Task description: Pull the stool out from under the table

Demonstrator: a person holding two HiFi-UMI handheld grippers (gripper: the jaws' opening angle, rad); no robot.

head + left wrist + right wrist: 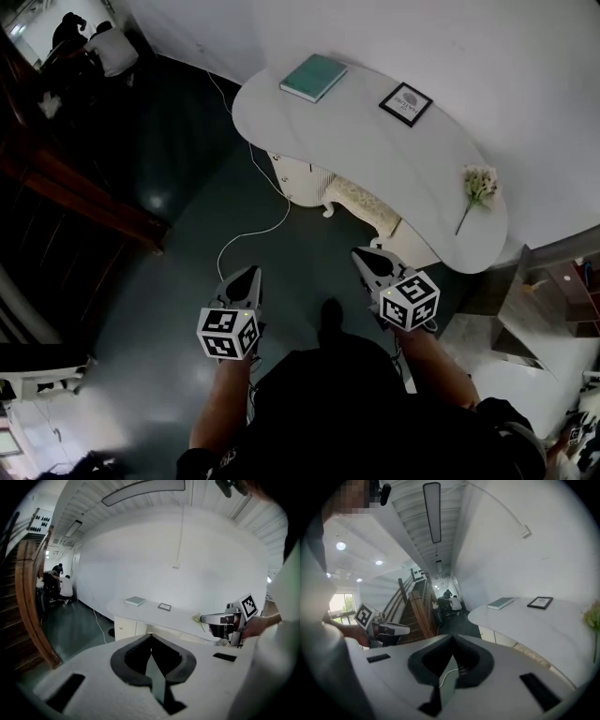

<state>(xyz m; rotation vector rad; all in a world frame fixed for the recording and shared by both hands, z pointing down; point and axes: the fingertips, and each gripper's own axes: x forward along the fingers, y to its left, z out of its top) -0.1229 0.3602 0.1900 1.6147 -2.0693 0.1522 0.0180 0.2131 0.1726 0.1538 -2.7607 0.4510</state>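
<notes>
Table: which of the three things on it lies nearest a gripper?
The flower sprig, by the right gripper; the teal book and framed picture lie farther.

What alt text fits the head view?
From above: a person holds the left hand-held gripper and right hand-held gripper, both shut, short of a white table with a stool tucked under it. On top: book, frame, flowers.

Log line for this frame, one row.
phase: pre-grasp | left claw: shut, empty | right claw: shut, empty | stool: under table, untouched
</notes>
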